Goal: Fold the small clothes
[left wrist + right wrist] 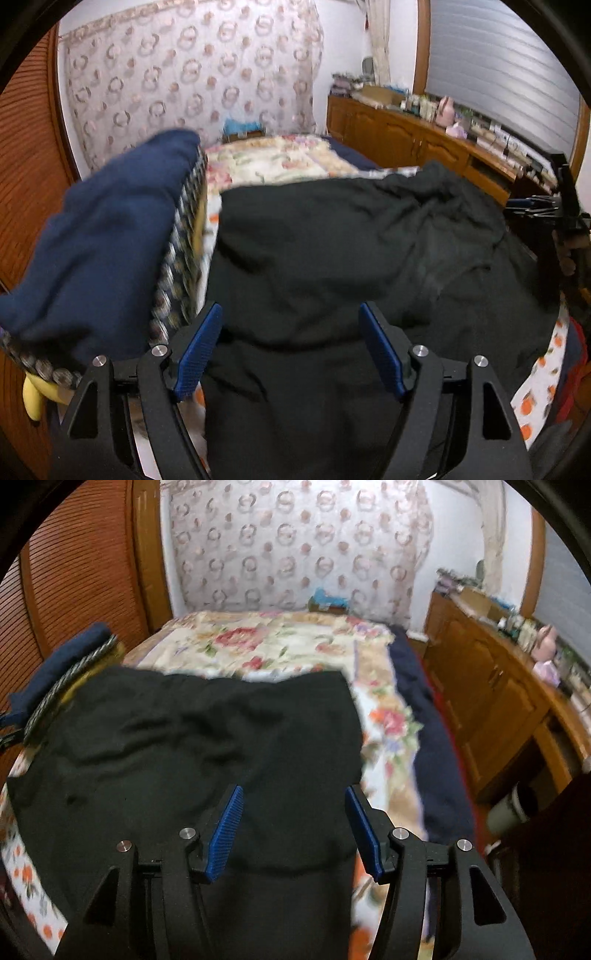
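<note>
1 black garment (332,251) – 2 grippers (291,354) (295,827), jaws apart

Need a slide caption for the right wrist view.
Open right hand-held gripper above a black garment spread on the floral bedspread.

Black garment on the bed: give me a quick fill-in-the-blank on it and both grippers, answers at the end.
1. The crumpled black fabric garment lies on a bedspread printed with ____.
2. The left gripper has its blue-padded jaws ____, with the garment between them.
3. The right gripper is also ____.
4. In the left wrist view, the folded navy blue cloth sits to the ____ of the garment.

Missing words: flowers; open; open; left
</note>
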The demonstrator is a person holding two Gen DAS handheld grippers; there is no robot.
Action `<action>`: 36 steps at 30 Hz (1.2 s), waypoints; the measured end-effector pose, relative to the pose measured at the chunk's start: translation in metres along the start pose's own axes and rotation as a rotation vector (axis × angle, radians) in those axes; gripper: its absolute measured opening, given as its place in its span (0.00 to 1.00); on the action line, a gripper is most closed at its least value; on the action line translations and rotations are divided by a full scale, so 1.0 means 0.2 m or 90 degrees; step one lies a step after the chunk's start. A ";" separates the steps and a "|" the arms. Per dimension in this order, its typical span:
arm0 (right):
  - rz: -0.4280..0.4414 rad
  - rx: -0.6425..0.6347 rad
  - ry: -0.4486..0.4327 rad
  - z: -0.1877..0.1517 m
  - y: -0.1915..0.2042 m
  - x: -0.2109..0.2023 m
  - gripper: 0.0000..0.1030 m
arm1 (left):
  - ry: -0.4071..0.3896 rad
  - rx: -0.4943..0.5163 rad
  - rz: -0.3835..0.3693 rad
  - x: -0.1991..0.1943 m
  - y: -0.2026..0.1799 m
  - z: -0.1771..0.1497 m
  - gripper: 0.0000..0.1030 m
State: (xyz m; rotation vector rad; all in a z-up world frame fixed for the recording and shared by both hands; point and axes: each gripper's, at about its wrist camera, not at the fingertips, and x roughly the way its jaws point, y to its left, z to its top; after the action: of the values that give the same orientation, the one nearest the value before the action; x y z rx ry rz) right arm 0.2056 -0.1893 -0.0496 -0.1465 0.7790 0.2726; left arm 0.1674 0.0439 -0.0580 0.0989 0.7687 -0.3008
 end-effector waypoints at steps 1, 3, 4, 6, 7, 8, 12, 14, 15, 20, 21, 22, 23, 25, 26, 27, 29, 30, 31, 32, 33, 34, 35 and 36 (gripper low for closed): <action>0.004 0.007 0.005 -0.03 0.00 0.01 0.57 | 0.011 -0.004 0.003 0.02 0.00 -0.02 0.75; 0.025 0.036 0.010 -0.07 -0.04 0.01 0.57 | 0.033 -0.017 -0.003 0.06 0.01 -0.06 0.75; 0.035 0.046 0.013 -0.09 -0.05 0.02 0.57 | 0.040 -0.021 -0.005 0.07 0.01 -0.07 0.75; 0.036 0.057 0.020 -0.12 -0.07 0.02 0.57 | 0.052 -0.026 -0.002 0.09 0.02 -0.09 0.75; 0.038 0.066 0.025 -0.14 -0.09 0.02 0.57 | 0.057 -0.028 -0.003 0.10 0.02 -0.10 0.75; 0.045 0.074 0.029 -0.14 -0.10 0.01 0.57 | 0.063 -0.031 -0.005 0.11 0.02 -0.12 0.75; 0.051 0.090 0.040 -0.13 -0.16 0.02 0.57 | 0.083 -0.038 -0.011 0.15 0.01 -0.14 0.75; 0.055 0.098 0.039 -0.12 -0.18 0.03 0.57 | 0.088 -0.034 -0.013 0.17 0.00 -0.15 0.77; 0.053 0.099 0.037 -0.10 -0.17 0.04 0.57 | 0.089 -0.031 -0.014 0.17 0.00 -0.15 0.80; 0.045 0.107 0.034 -0.05 -0.16 0.11 0.57 | 0.097 0.014 -0.007 0.21 -0.07 -0.15 0.95; 0.041 0.106 0.032 -0.05 -0.15 0.11 0.57 | 0.094 0.018 -0.002 0.22 -0.09 -0.15 0.99; 0.038 0.106 0.029 -0.04 -0.15 0.12 0.57 | 0.095 0.013 -0.002 0.23 -0.09 -0.14 0.99; 0.036 0.106 0.026 -0.04 -0.14 0.14 0.57 | 0.096 0.012 0.001 0.23 -0.10 -0.14 0.99; 0.030 0.103 0.019 -0.04 -0.13 0.16 0.57 | 0.100 0.009 0.001 0.23 -0.10 -0.13 0.99; 0.025 0.100 0.015 -0.06 -0.10 0.15 0.57 | 0.101 0.009 0.001 0.23 -0.09 -0.13 0.99; 0.019 0.094 0.010 -0.07 -0.09 0.16 0.57 | 0.104 0.007 -0.001 0.23 -0.09 -0.13 0.99; 0.010 0.079 0.001 -0.08 -0.07 0.16 0.57 | 0.105 -0.008 -0.017 0.23 -0.08 -0.11 0.99; 0.008 0.076 0.000 -0.09 -0.08 0.16 0.57 | 0.100 -0.022 -0.033 0.22 -0.08 -0.10 0.99; 0.006 0.076 0.000 -0.09 -0.07 0.16 0.57 | 0.096 -0.034 -0.045 0.21 -0.06 -0.11 0.99; 0.007 0.076 -0.001 -0.09 -0.07 0.17 0.57 | 0.093 -0.049 -0.056 0.21 -0.05 -0.10 0.99; 0.007 0.076 -0.001 -0.09 -0.07 0.17 0.57 | 0.093 -0.056 -0.059 0.21 -0.04 -0.09 0.99; 0.008 0.076 -0.001 -0.09 -0.08 0.17 0.57 | 0.095 -0.067 -0.064 0.22 -0.03 -0.09 0.99; 0.009 0.076 -0.001 -0.10 -0.08 0.18 0.57 | 0.096 -0.078 -0.067 0.23 -0.02 -0.08 0.99; 0.009 0.077 -0.002 -0.10 -0.08 0.17 0.57 | 0.096 -0.087 -0.070 0.23 -0.01 -0.08 0.99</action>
State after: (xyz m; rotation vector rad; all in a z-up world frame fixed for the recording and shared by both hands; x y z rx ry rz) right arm 0.2212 -0.2022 -0.0874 -0.0266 0.7920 0.2390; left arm 0.1873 0.0340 -0.1006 -0.0508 0.9436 -0.3467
